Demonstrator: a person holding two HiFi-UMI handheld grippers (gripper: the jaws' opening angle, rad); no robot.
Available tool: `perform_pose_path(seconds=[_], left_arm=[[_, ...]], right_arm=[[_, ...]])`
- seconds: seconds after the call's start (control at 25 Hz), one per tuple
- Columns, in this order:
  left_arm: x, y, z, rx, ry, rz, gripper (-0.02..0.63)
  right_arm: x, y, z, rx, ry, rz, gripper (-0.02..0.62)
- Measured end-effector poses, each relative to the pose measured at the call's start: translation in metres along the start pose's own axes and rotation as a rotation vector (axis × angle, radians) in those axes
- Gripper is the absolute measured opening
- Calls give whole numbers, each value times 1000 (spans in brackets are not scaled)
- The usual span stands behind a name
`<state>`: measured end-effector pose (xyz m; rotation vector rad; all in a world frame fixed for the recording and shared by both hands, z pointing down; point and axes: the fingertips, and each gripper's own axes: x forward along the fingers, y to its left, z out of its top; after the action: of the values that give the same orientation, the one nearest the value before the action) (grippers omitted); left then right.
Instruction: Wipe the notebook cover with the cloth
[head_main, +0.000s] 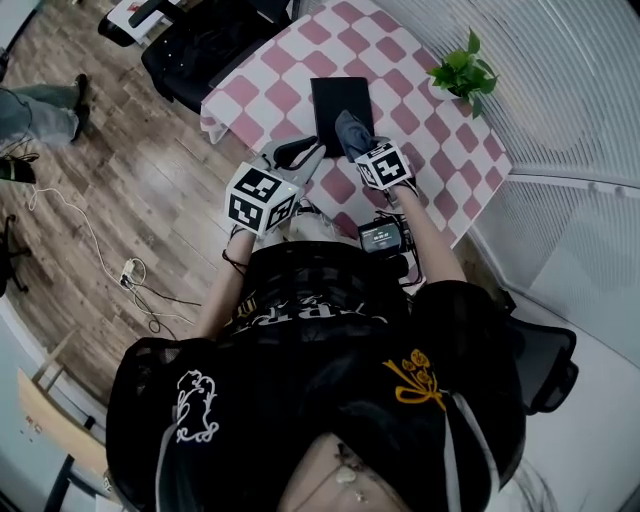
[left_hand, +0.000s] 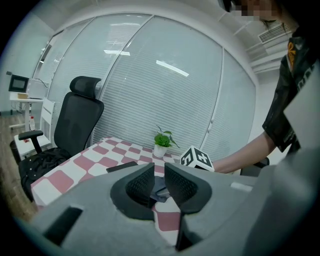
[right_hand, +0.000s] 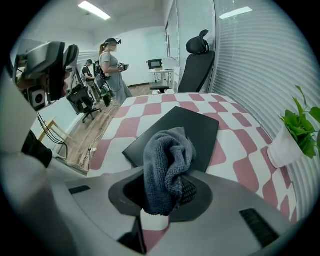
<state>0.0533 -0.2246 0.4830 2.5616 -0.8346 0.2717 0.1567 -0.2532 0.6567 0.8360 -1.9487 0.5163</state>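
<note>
In the head view, the right hand-held gripper (head_main: 352, 140) carries a crumpled grey terry cloth (head_main: 349, 128) at the near edge of the flat black rectangular notebook (head_main: 341, 100). The notebook lies on the pink-and-white checked desk (head_main: 430, 130), and the cloth is probably poised for wiping. Whether it touches the cover is unclear.

In the left gripper view, the left hand-held gripper (left_hand: 159, 182) has its jaws narrowly apart and empty, kept aside.

In the right gripper view, the jaws pinch the cloth, which hides their tips.

In the right gripper view the cloth (right_hand: 167, 160) hides the notebook's (right_hand: 192, 130) near edge, and the plant (right_hand: 299, 127) to the notebook's right is cut by the picture's edge. In the left gripper view the left gripper (left_hand: 159, 176) covers all but a dark sliver of the notebook.
</note>
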Motion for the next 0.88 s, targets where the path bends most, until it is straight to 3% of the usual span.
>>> perform_pose_path(seconds=[0.36,0.52,0.88], left_arm=[[2,-13,-4,12,7,-28,63],[8,-18,-4,15,10,-34,63],[23,-18,-3,9,18,-13,63]], right_arm=[[-8,18,-27,73,23,37,85],[-11,19,-32,48,43,70,86],[-28,-64,14,29,-54,-64,86]])
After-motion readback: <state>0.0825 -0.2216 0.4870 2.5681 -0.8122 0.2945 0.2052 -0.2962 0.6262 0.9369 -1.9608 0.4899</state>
